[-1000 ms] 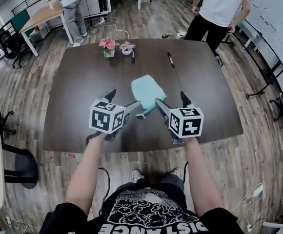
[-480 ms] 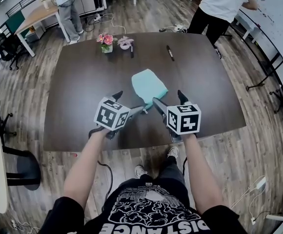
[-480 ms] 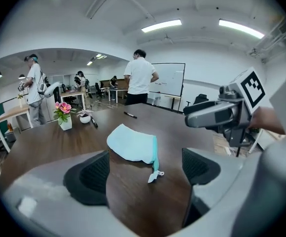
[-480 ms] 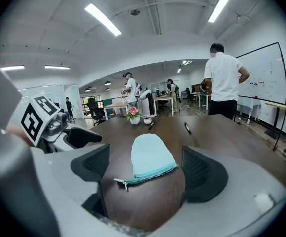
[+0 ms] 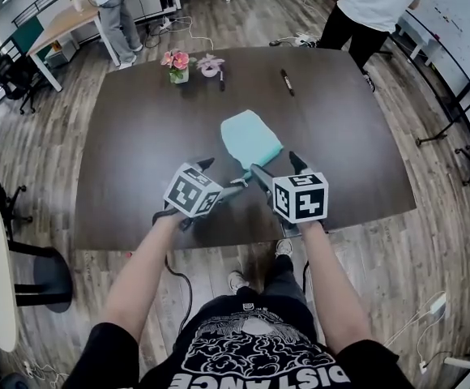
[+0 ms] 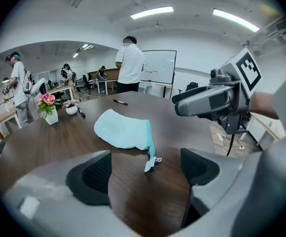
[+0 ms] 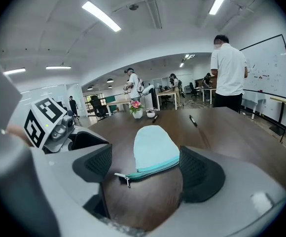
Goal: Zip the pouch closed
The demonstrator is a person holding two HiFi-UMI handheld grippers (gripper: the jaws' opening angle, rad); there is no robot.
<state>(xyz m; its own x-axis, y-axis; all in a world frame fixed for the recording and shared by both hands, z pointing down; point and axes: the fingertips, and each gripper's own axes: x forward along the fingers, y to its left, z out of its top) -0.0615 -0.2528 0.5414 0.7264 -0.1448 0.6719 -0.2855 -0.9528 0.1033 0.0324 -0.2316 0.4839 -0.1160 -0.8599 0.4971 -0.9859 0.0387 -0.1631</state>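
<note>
- Shows a dark wooden table [image 5: 130, 144] from above; two bare forearms reach over its near edge, each hand carrying a two-jaw gripper.
- Finds a light blue pouch [image 5: 251, 138] lying flat near the middle of the table; rounded end toward the far edge, teal zipper edge [image 7: 153, 168] toward the near edge.
- Leaves the zipper pull [image 6: 152, 162] resting on bare wood just off one end of that edge, nearer the near edge.
- Sets the left gripper [image 5: 223, 177] low over the table, near the pouch's zipper end; jaws spread wide with nothing gripped; only the pull and bare wood visible ahead between the pads [image 6: 91, 174].
- Sets the right gripper [image 5: 274, 163] just beside the left, aimed at the same end; jaws wide apart but just now closing a little; frames the zipper edge between them without either pad pressing on it.
- Puts a vase of pink flowers [image 5: 178, 65] and a small bowl [image 5: 211, 65] near the far edge, toward the left corner; a dark marker [image 5: 285, 82] near the far edge, further right.
- Includes standing people [image 5: 373, 6] beyond the far edge.
</note>
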